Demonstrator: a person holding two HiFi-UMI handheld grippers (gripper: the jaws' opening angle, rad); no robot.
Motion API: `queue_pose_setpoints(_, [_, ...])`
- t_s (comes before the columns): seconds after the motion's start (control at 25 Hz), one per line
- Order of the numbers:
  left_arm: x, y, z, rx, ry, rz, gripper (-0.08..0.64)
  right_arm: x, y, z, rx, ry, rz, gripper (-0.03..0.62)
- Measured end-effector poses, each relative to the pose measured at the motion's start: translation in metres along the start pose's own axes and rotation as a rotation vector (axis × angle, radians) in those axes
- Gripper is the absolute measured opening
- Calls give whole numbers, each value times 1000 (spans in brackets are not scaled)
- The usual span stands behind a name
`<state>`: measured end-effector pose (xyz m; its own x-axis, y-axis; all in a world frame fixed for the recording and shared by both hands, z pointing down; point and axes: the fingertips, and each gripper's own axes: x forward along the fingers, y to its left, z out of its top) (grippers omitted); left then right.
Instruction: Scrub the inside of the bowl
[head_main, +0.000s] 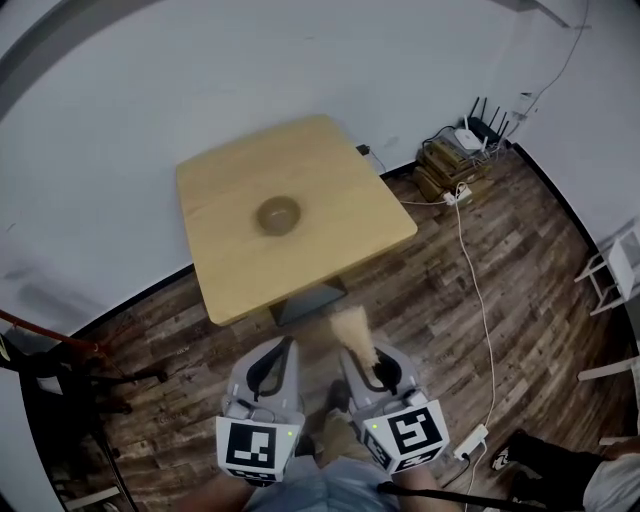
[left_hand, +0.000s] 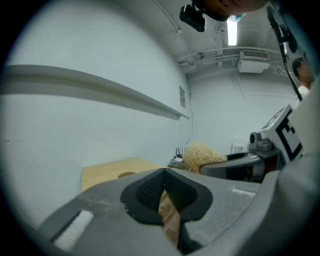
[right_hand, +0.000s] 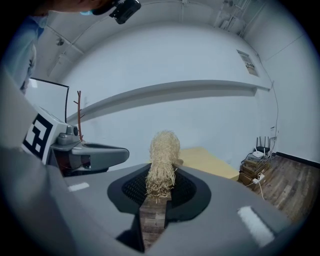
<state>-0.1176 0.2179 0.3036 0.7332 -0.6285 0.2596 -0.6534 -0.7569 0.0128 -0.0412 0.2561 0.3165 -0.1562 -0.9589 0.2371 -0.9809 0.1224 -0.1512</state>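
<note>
While both hang low | right tool (head_main: 360, 356) grips brush (head_main: 352, 328) | left tool (head_main: 283, 348) closed

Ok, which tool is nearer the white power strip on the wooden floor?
Right. The right tool hangs left of the white power strip; the left tool is farther left.

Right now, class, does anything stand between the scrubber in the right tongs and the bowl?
Nothing visible does. The right tongs, shut on the straw scrubber, hang short of the table; the bowl sits alone on its top, open floor between.
</note>
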Motion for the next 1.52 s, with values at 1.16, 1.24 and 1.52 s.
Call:
queue_pose_setpoints(1.16, [101, 56, 51, 49, -34, 192, 21, 114, -86, 65, -38, -65, 155, 89])
queue_pose_setpoints(1.24, [105, 73, 49, 59, -36, 207, 21, 130, -83, 68, -50, -53, 168, 89])
queue_pose_setpoints(1.52, [144, 135, 49, 2, -19, 253, 21, 203, -84, 78, -74, 3, 206, 89])
